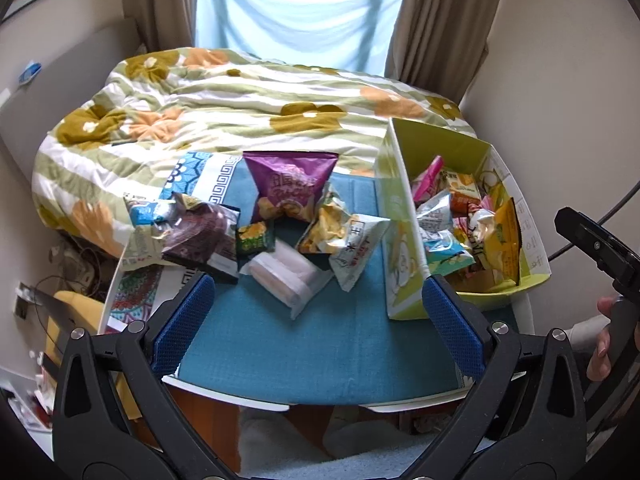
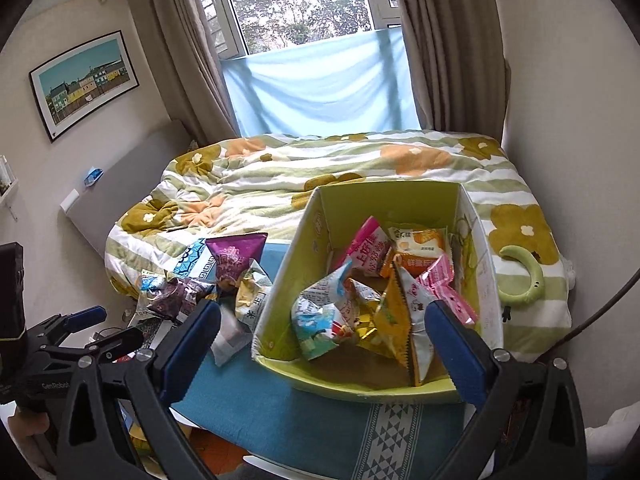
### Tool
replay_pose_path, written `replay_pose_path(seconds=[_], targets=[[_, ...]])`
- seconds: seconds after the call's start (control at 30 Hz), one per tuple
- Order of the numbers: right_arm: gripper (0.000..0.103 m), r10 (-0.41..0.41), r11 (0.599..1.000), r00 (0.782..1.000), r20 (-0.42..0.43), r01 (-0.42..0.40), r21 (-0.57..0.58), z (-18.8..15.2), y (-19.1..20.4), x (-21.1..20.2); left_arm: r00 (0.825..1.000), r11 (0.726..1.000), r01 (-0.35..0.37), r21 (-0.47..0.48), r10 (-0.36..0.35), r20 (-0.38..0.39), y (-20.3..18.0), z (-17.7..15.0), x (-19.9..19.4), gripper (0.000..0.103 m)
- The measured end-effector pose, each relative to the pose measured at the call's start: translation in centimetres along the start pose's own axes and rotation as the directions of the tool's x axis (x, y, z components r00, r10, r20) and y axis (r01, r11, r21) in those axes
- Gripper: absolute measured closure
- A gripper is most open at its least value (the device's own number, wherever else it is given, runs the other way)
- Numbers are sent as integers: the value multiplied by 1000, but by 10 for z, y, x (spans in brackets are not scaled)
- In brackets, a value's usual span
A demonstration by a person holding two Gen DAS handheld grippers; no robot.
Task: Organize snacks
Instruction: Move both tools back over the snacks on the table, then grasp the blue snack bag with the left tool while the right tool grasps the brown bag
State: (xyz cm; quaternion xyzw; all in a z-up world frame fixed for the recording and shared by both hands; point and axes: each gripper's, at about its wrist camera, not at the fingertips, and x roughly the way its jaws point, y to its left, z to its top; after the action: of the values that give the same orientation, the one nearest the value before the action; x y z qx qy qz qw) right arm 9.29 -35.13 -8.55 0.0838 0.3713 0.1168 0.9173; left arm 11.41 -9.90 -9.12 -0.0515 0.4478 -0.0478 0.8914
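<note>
Loose snack packets lie on the blue cloth (image 1: 320, 340) of a small table: a purple chip bag (image 1: 290, 184), a clear packet of pale wafers (image 1: 286, 274), a small green packet (image 1: 254, 238), a dark brown packet (image 1: 202, 236) and a white-yellow bag (image 1: 344, 240). A green cardboard box (image 1: 400, 240) on the right holds several packets (image 2: 372, 300). My left gripper (image 1: 318, 308) is open and empty, above the table's near edge. My right gripper (image 2: 322, 340) is open and empty, over the box's (image 2: 360, 384) front rim.
A bed with a flowered quilt (image 1: 240, 112) stands right behind the table. A green crescent-shaped object (image 2: 524, 280) lies on the quilt right of the box. Curtains and a window are at the back. Cables and clutter (image 1: 76, 264) lie on the floor at left.
</note>
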Motion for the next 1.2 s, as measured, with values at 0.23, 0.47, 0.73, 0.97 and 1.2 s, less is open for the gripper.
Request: replay_pose_path(seconds=[0.23,0.47,0.73,0.97,1.2], targets=[[1,9,1000,1000,-17,-10,-18,10,68,37,1000,1000,-15,-14,15,-16,80,20,8,0],[1,38,999,997,-60,-38,-5,16,134,93,998,1000,-26,-12,25,-60,164,36,39,1],[1,56,996,987,-153,-44,79,12,187,182,989,999,37,-22,-40,-141,241,52,105,1],[1,49,992,968,-245,-18,127,-2,207,249,958,996,91,-5,-89,-272,264,48,179,1],[1,64,989,945,-321,-17,148,-13,215,289,944,995,98,-33,-103,-315,260,40,215,9]])
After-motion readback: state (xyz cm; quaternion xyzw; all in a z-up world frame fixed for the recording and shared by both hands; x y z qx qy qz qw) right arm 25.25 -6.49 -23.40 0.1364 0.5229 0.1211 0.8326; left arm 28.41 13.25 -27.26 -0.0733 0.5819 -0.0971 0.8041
